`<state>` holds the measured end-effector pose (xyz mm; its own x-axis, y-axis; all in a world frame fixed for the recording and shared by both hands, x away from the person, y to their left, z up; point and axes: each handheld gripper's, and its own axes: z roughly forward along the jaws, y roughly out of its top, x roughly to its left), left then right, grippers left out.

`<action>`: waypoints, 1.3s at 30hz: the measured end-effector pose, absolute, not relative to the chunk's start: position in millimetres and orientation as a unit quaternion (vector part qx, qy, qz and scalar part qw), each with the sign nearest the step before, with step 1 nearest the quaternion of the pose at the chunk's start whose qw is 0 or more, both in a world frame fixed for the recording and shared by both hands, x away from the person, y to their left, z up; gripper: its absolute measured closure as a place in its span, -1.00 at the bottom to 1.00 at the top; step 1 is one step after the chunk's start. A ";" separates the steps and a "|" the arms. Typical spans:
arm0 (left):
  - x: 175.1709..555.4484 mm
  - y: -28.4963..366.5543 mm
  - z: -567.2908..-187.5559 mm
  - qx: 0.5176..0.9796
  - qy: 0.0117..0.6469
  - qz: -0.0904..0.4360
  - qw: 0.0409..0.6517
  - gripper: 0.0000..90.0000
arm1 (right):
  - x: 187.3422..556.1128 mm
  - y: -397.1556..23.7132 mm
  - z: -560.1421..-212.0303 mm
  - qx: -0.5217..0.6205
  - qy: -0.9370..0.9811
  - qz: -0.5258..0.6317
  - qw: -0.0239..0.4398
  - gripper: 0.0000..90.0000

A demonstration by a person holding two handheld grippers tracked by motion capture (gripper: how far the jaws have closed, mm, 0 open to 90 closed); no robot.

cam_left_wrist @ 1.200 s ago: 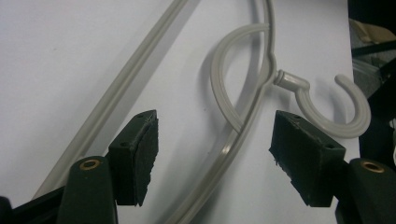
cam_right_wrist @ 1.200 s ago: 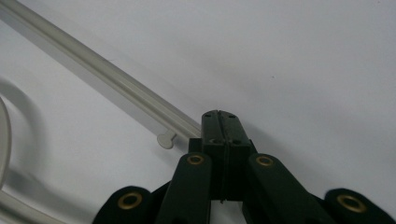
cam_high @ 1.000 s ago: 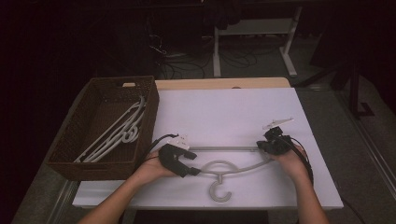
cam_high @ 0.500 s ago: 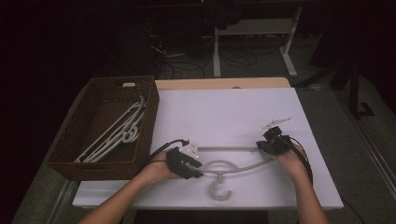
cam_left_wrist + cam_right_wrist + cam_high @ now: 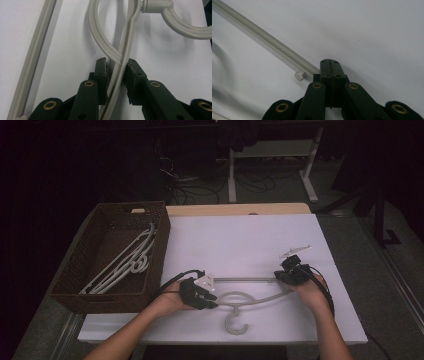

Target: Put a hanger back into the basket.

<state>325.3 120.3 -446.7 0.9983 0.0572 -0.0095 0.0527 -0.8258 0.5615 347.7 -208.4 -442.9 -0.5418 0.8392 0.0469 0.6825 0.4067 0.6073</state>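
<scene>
A pale grey plastic hanger lies flat on the white table, its hook toward the person. My left gripper is at the hanger's left arm. In the left gripper view that arm runs slantwise between the jaws of the left gripper. The jaws have just been closing and the pads stand close on both sides, with thin dark gaps. My right gripper rests at the hanger's right end. In its own view the right gripper is shut, and the hanger's bar runs up to its left side.
A brown wicker basket stands at the table's left with several light hangers in it. A small peg sticks out beside the right jaws. Desk legs and cables fill the dark floor beyond the far edge.
The left gripper edged a little right along the hanger and its jaws narrowed around the hanger's arm. The right hand and the hanger stayed put.
</scene>
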 end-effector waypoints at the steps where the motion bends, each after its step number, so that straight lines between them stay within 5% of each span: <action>1: 325.2 120.3 -446.7 0.956 0.027 0.004 0.294 0.65 | 347.7 -209.9 -442.3 0.459 0.827 0.297 0.131 0.99; 15: 327.5 120.4 -446.5 0.953 0.056 -0.015 0.296 0.82 | 336.7 -212.1 -413.8 0.439 0.806 0.370 0.143 0.72; 25: 332.6 124.5 -439.7 0.939 0.108 -0.032 0.325 0.83 | 329.8 -218.5 -413.3 0.435 0.801 0.383 0.148 -0.01; 39: 339.8 124.5 -412.0 0.916 0.177 -0.032 0.358 0.83 | 314.0 -225.5 -426.2 0.424 0.810 0.379 0.146 -0.65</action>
<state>339.8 124.5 -412.0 0.9353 0.3014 -0.1853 0.3472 -0.6808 0.6450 314.0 -225.5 -426.2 -0.5987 0.7965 0.0852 0.5759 0.3541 0.7368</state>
